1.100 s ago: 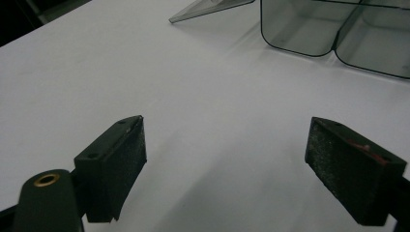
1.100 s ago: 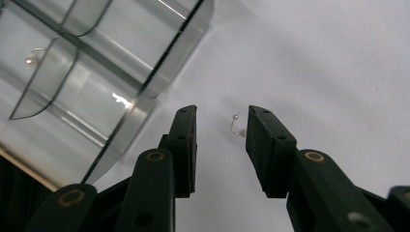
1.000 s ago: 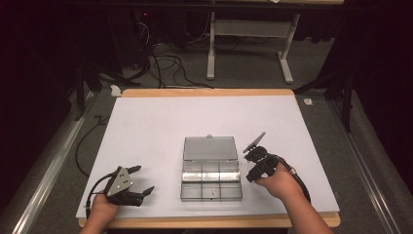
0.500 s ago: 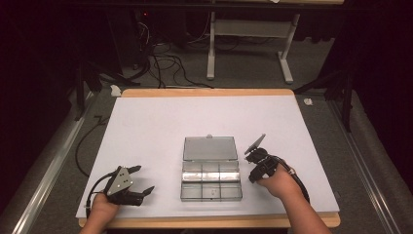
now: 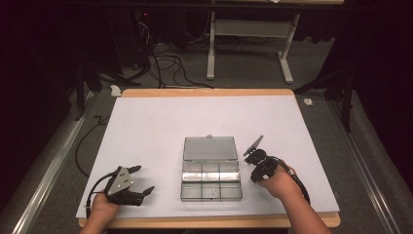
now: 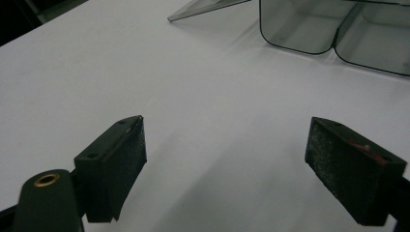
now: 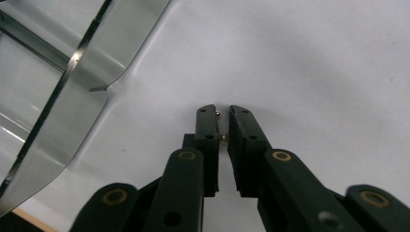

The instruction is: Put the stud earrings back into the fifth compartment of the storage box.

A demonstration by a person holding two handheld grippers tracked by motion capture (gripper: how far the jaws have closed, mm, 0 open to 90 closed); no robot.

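Two grippers are held low over a white table [image 5: 156, 126], with a clear box [image 5: 211, 168] lying open between them near the front edge. The lid [image 5: 210, 148] is laid flat behind the tray, and the tray is divided into six compartments, two rows of three. Nothing can be made out inside them.

At front left, the left gripper [image 5: 144, 181] is kept well apart from the box, pointing toward it; its jaws stand wide apart with only bare table between them. In the left gripper view, the pads [image 6: 118, 164] are seen spread, and the box corner [image 6: 309, 26] lies far ahead.

Just right of the box, the right gripper [image 5: 254, 168] is held beside the tray's right wall. Its jaws have just been closing and are now drawn almost together. In the right gripper view, a tiny metal piece [image 7: 220, 124], maybe a small screw or pin, is pinched between the fingertips [image 7: 208, 121], above the white surface. The box edge [image 7: 72, 67] is seen at upper left there.
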